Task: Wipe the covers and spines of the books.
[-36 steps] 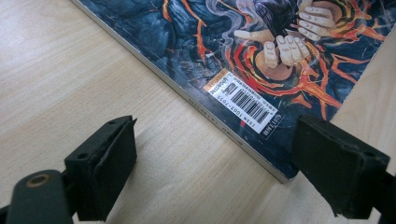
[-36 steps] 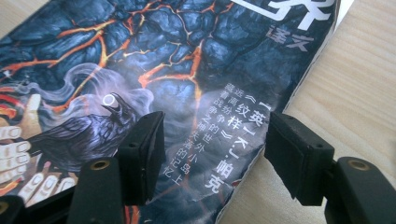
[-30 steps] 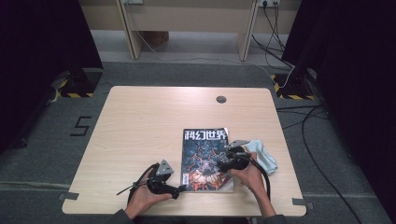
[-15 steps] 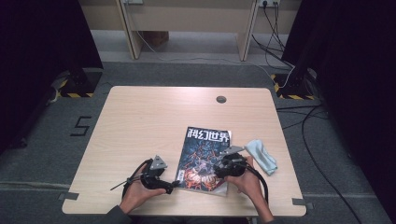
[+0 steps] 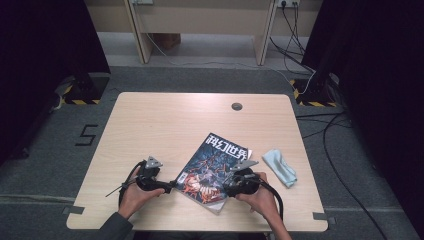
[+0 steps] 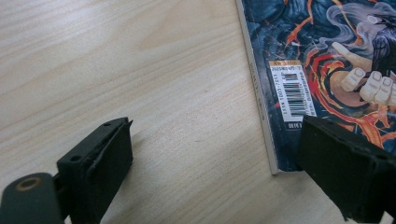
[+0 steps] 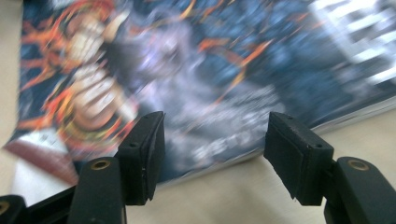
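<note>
**Magazine turned askew; both grippers at its near edge**

Left gripper (image 5: 169, 186): jaws wide apart, holding nothing, one jaw over the near left corner of the magazine (image 5: 214, 167). Right gripper (image 5: 231, 182): jaws have just been closing a little, still apart, empty, over the near edge. Since a second ago the magazine has rotated from square to diagonal on the table (image 5: 165, 120). Reads as repositioning under way. Cloth (image 5: 280, 167) lies beside it, apart.
</note>
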Demonstrator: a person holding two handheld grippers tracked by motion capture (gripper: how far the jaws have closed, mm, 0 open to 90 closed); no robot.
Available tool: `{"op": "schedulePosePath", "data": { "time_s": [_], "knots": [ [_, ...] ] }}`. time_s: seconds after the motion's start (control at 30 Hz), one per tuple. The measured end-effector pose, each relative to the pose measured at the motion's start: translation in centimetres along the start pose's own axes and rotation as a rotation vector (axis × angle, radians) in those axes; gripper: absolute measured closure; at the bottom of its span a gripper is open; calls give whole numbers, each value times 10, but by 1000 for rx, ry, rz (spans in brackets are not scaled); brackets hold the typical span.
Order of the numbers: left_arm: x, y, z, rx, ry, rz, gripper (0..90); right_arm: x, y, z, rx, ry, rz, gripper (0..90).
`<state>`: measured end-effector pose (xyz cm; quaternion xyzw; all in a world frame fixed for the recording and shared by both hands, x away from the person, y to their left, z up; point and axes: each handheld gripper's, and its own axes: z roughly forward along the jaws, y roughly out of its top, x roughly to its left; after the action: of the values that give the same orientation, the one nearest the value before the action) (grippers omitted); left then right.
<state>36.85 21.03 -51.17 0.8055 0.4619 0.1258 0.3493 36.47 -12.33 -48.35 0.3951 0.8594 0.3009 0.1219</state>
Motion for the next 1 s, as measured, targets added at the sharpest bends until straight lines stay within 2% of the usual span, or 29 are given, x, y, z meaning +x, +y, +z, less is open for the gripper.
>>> {"op": "schedulePosePath", "data": {
  "time_s": [0.07, 0.1, 0.2, 0.4, 0.5, 0.57, 0.63, 0.77, 0.83, 0.93, 1.0],
  "knots": [
    [-1, -1, -2, -4, -8, -11, 156, -10, 5, -3, -34, -23, 10, 383],
    [-2, -2, -3, -3, -9, -16, 166, -17, 7, -4, -54, -29, 29, 383],
    [-8, -6, -8, -10, -30, -25, 177, -32, 14, -7, -78, -52, 38, 377],
    [-37, -13, -18, -29, -119, -20, 189, -59, 26, -5, -101, -88, 60, 352],
    [-52, -18, -18, -7, -163, 3, 193, -68, 34, 2, -88, -94, 79, 344],
    [-58, -19, -15, 6, -184, 7, 198, -71, 41, 8, -89, -98, 89, 333],
    [-61, -19, -13, 10, -184, 12, 199, -73, 47, 15, -73, -93, 69, 332],
    [-61, -17, -10, 3, -184, 8, 200, -75, 58, 32, -60, -91, 63, 325],
    [-61, -17, -10, 3, -185, 7, 195, -77, 62, 40, -34, -85, 54, 326],
    [-60, -16, -8, 1, -181, 8, 190, -84, 68, 50, -21, -101, 74, 322],
    [-58, -14, -7, -2, -178, 10, 190, -88, 70, 56, 2, -91, 72, 320]
  ]
}}
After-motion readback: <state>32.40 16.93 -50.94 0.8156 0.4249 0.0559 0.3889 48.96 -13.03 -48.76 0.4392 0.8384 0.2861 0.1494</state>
